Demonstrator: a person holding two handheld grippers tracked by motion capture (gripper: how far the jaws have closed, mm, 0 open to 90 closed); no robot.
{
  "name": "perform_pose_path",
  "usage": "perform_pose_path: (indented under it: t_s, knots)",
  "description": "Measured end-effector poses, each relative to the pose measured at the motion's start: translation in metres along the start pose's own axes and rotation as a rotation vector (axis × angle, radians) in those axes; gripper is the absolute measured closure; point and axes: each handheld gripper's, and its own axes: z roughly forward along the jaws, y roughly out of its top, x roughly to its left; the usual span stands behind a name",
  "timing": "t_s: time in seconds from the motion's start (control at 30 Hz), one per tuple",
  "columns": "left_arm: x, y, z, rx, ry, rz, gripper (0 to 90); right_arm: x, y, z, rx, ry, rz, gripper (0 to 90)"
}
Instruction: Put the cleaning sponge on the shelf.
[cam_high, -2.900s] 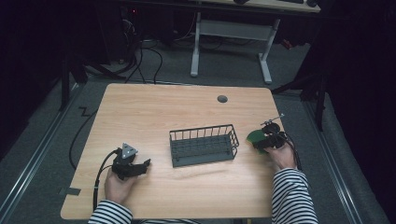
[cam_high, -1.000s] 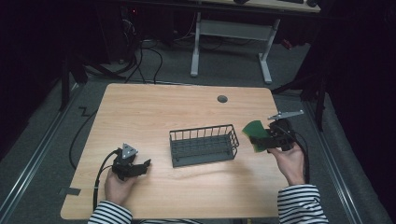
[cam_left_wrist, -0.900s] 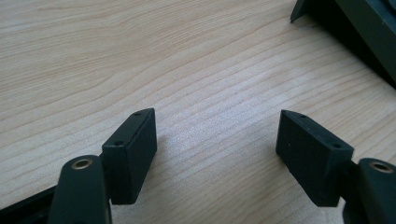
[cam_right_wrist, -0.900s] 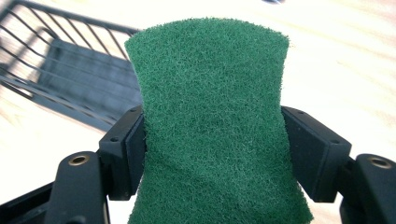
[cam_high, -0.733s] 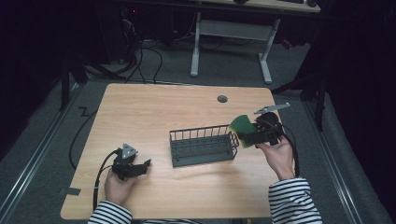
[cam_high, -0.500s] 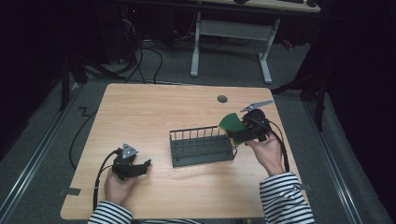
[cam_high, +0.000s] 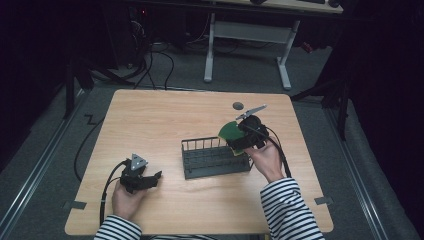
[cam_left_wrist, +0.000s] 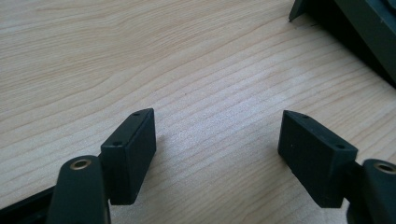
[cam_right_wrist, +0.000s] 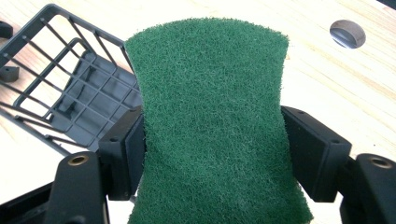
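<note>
A green scouring sponge (cam_right_wrist: 212, 121) is pinched at its waist between the two black jaws of my right gripper (cam_right_wrist: 212, 154). In the high view that sponge (cam_high: 229, 131) hangs over the right end of the dark wire basket (cam_high: 215, 158), held by my right gripper (cam_high: 239, 141). The basket (cam_right_wrist: 70, 88) lies below and to the left in the right gripper view. My left gripper (cam_high: 155, 178) rests on the table near the front left, open; its fingers (cam_left_wrist: 133, 149) stand wide apart over bare wood with nothing between them (cam_left_wrist: 219, 154).
A round grommet hole (cam_high: 238, 105) sits in the wooden table (cam_high: 165, 115) behind the basket. The basket's corner (cam_left_wrist: 355, 32) shows at the top right of the left gripper view. A cable (cam_high: 107, 185) trails from the left gripper. A desk frame (cam_high: 245, 35) stands beyond the table.
My right gripper carried the green sponge leftward from the table's right side to above the basket's right end. The left gripper stayed put.
</note>
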Motion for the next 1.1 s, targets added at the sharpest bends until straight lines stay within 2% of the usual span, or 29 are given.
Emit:
perform_pose_path:
  t_s: [0.07, 0.4, 0.53, 0.57, 0.63, 0.8, 0.93, 1.1]
  knots:
    - [0.000, 0.000, 0.000, 0.000, 0.000, 0.000, 28.3, 0.000, 0.001, 0.004, 0.000, -0.002, -0.010, 28.7]
    - [0.000, 0.000, 0.000, 0.000, 0.000, 0.000, 28.5, 0.002, 0.000, 0.018, 0.020, -0.020, 0.004, 28.5]
    - [0.000, 0.000, 0.000, 0.000, -0.001, 0.001, 28.6, 0.003, 0.000, 0.022, 0.032, -0.022, -0.006, 28.5]
    - [0.000, 0.000, 0.000, 0.000, -0.001, 0.001, 28.6, 0.006, -0.001, 0.025, 0.048, -0.036, -0.023, 28.5]
    - [0.000, 0.000, 0.000, 0.000, -0.001, 0.001, 28.6, 0.008, -0.001, 0.026, 0.056, -0.050, -0.034, 28.5]
    - [0.000, 0.000, 0.000, 0.001, -0.001, 0.002, 28.7, 0.009, -0.004, 0.030, 0.066, -0.047, -0.038, 29.3]
    - [0.000, 0.000, 0.000, 0.001, -0.001, 0.002, 28.7, 0.012, -0.008, 0.032, 0.057, -0.060, -0.048, 29.6]
    - [0.000, 0.000, 0.000, 0.000, 0.000, 0.002, 28.7, 0.012, -0.010, 0.031, 0.058, -0.046, -0.039, 29.7]
